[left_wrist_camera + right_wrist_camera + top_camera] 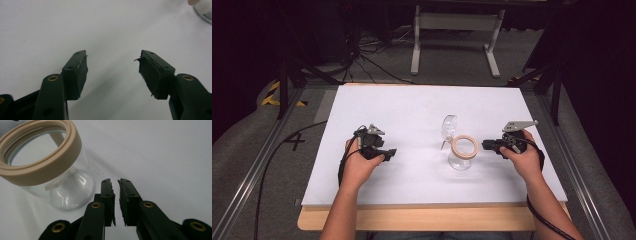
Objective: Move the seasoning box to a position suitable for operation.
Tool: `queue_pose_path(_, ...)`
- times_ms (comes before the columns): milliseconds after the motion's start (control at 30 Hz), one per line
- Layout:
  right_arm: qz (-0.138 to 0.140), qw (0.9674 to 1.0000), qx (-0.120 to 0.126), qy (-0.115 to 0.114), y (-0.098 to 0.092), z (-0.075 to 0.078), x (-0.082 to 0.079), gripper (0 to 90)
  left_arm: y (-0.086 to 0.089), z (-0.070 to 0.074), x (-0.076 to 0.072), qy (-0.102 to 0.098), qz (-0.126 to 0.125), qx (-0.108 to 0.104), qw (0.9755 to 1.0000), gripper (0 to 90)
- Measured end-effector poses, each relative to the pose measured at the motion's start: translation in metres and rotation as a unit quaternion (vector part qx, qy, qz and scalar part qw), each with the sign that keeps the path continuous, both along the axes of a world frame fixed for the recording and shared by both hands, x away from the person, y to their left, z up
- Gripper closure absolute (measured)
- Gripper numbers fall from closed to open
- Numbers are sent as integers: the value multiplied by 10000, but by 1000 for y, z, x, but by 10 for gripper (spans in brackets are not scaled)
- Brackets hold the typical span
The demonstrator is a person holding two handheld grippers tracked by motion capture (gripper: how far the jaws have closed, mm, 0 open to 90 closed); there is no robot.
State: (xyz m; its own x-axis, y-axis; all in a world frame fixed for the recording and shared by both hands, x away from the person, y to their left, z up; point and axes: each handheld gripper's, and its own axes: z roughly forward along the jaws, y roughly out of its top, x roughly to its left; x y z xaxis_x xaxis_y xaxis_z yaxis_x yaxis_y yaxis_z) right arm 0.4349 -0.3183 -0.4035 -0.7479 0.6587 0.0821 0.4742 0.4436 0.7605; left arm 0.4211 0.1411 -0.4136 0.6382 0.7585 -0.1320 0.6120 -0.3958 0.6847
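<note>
Clear glass jar (460, 155) with a beige rim ring (464, 145) stands upright right of centre on the white table (412, 110), long axis vertical, mouth up, its glass lid (448, 127) hinged open behind. I see my right gripper (486, 145) just beside it, jaws nearly together on nothing; left gripper (392, 153) well apart, jaws spread, empty. Right gripper view gives me the ring (42, 167) up close; left gripper view catches just a jar edge (203, 10).

obstacle: glass jar (460, 152) mid-table | around it: bare white table (412, 107)
</note>
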Motion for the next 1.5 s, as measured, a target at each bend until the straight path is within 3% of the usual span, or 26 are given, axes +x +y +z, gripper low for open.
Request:
queue_pose_path(100, 32, 10000, 3, -24, 1, 0, -1, 841, -2, 4, -2, 54, -23, -153, 9999, 361)
queue_pose_path(133, 73, 10000, -13, -9, 1, -1, 0, 890, -1, 8, -4, 94, 13, -217, 9997, 343)
queue_pose_path(467, 239, 9997, 37, 95, 9, -13, 8, 896, 0, 16, -11, 24, -132, -149, 9998, 285)
queue_pose_path(767, 523, 9981, -120, 289, 26, -26, 9, 897, -7, 13, -11, 14, -242, -22, 9997, 280)
queue_pose_path(900, 519, 9980, -286, 220, 30, -26, 7, 898, -7, 13, -11, 22, -240, -28, 9997, 279)
queue_pose_path(1167, 673, 9964, -394, 332, 32, -23, -1, 899, -9, 9, -9, 48, -229, -2, 9997, 278)
queue_pose_path(1300, 862, 9941, -393, 521, 36, -21, -9, 898, -13, 10, -7, 44, -268, -14, 9996, 278)
queue_pose_path(1500, 1094, 9914, -510, 507, 46, -17, -21, 898, -19, 11, -4, 52, -353, -50, 9994, 277)
